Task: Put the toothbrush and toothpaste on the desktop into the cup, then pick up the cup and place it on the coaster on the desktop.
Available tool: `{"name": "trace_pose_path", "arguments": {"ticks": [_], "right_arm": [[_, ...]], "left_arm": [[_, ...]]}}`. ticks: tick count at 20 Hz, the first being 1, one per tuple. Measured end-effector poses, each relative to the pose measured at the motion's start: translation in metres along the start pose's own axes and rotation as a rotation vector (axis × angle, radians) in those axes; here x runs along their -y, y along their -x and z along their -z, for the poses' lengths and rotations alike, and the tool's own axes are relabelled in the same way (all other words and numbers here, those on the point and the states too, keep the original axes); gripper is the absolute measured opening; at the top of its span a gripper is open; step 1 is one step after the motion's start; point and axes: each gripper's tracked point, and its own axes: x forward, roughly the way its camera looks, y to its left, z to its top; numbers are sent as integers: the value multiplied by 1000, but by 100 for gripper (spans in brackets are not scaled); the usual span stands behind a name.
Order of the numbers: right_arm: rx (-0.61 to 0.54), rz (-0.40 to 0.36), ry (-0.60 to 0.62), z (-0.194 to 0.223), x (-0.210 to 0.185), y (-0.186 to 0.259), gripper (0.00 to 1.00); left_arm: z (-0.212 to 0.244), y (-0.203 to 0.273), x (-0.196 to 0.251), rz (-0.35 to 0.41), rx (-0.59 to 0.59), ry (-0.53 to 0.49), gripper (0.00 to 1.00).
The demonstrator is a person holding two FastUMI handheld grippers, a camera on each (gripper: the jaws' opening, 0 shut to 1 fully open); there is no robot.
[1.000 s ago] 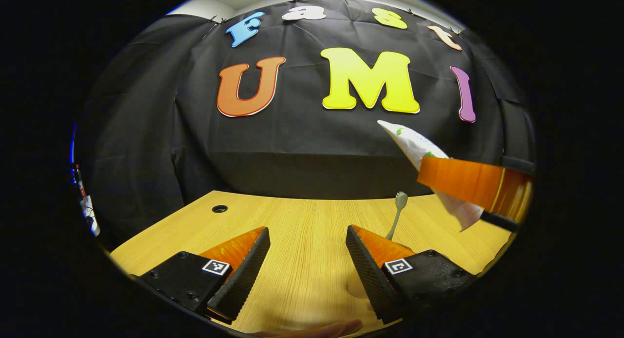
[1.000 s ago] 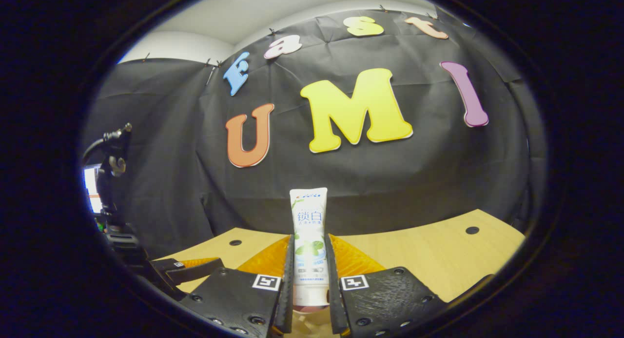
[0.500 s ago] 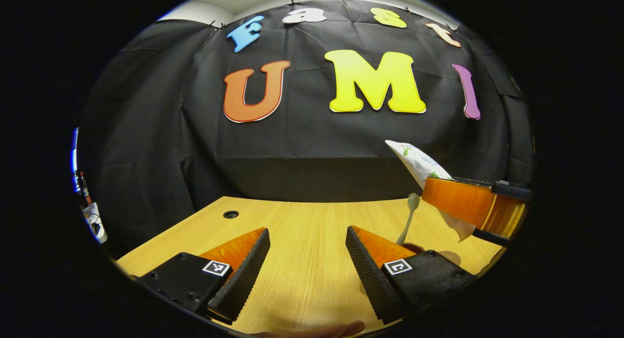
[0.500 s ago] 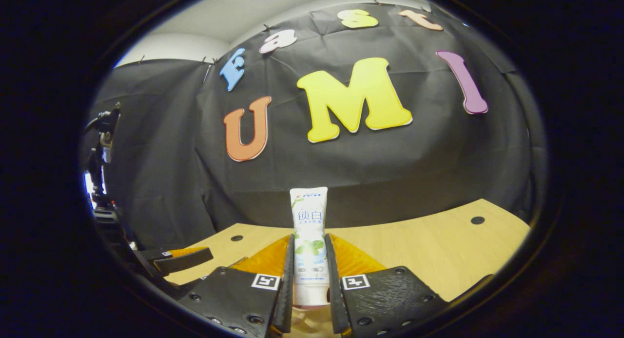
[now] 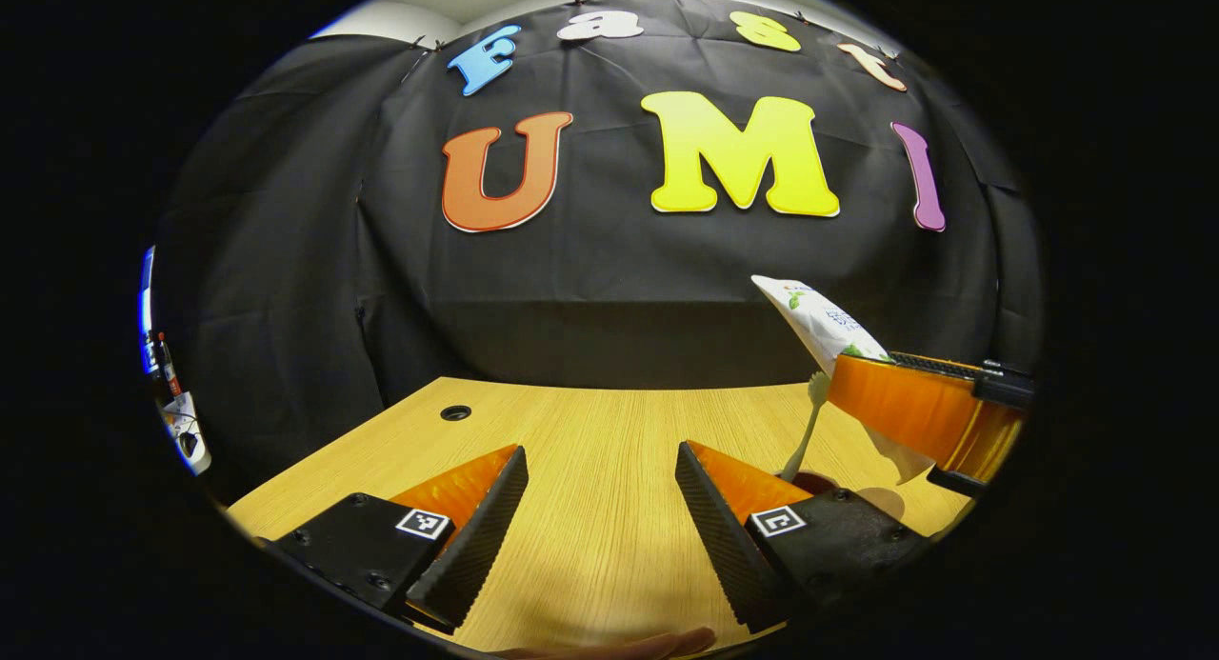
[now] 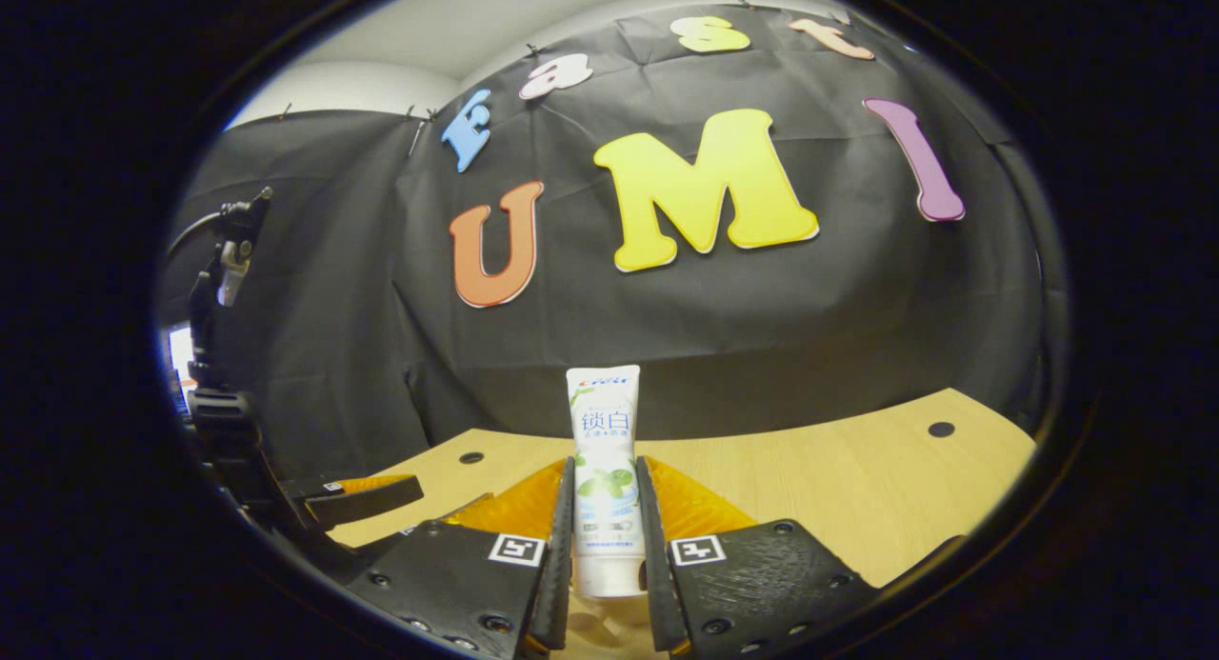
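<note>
My right gripper (image 6: 605,466) is shut on a white toothpaste tube (image 6: 603,431), which stands upright between its fingers. In the left gripper view the same tube (image 5: 814,315) leans left, held by the right gripper (image 5: 862,393) above the desk's right side. Just left of it a pale green toothbrush (image 5: 808,427) stands head up in a dark reddish cup (image 5: 811,479), mostly hidden behind my left gripper's right-hand finger. My left gripper (image 5: 600,512) hangs open over the wooden desktop (image 5: 590,441) with nothing between its fingers. It also shows as the left gripper (image 6: 367,493) at the lower left of the right gripper view.
Round cable holes mark the desktop: one hole (image 5: 455,412) at the far left, another hole (image 6: 941,430) at the far right. A dark stand (image 6: 224,270) rises beyond the desk's left edge. A fingertip (image 5: 657,643) shows at the bottom edge. Black cloth closes off the back.
The right gripper has come down with the toothpaste tube, closer to the toothbrush and cup. My left gripper has stayed open and has turned slightly.
</note>
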Motion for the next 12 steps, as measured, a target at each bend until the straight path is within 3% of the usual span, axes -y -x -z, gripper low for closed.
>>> {"name": "trace_pose_path", "arguments": {"ticks": [8,9,12], "right_arm": [[-5,-2,5,5,-4,-1,34],[9,-3,8,2,-4,0,38],[41,5,29,-4,-3,3,35]], "left_arm": [[1,1,-2,-6,-7,-2,99],[1,0,-1,-6,-7,-2,99],[1,0,-1,-2,-7,3,99]]}}
